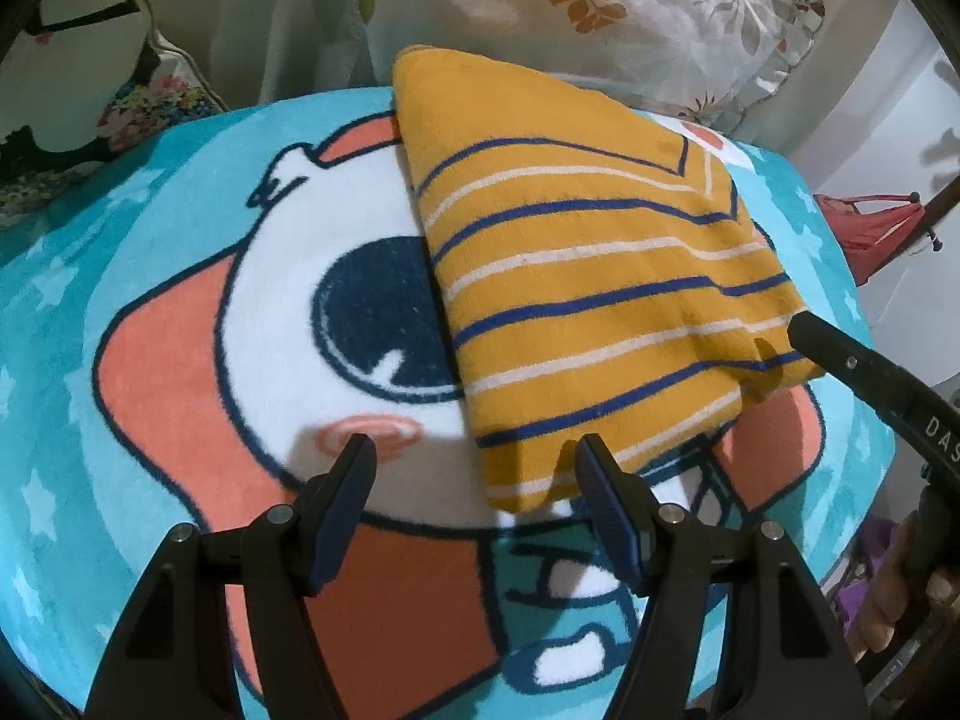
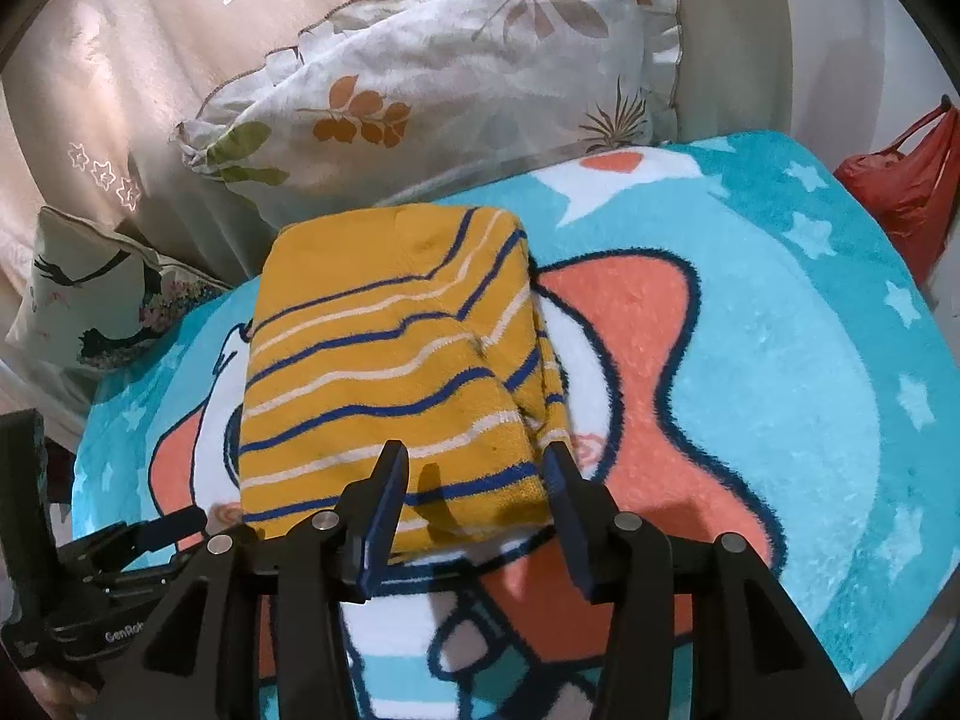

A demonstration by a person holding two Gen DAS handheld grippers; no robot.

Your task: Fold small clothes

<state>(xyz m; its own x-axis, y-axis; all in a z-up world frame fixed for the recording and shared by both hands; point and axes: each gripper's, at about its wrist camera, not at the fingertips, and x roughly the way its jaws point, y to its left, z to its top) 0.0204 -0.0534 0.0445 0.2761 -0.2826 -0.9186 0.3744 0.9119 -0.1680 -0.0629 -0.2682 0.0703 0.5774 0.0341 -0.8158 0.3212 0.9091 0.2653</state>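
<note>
A small mustard-yellow garment [image 1: 588,276] with blue and white stripes lies folded into a narrow rectangle on a turquoise cartoon blanket [image 1: 180,312]. It also shows in the right wrist view [image 2: 390,372]. My left gripper [image 1: 474,450] is open and empty, just in front of the garment's near left corner. My right gripper [image 2: 477,459] is open and empty, its fingers just above the garment's near edge. The right gripper's body [image 1: 870,378] shows at the garment's right corner. The left gripper's body [image 2: 120,564] shows at lower left.
A floral pillow [image 2: 432,78] lies behind the garment, and a second pillow [image 2: 102,306] with a dark print sits at the left. A beige curtain [image 2: 120,60] hangs behind. A red plastic bag [image 2: 906,180] hangs at the right past the blanket's edge.
</note>
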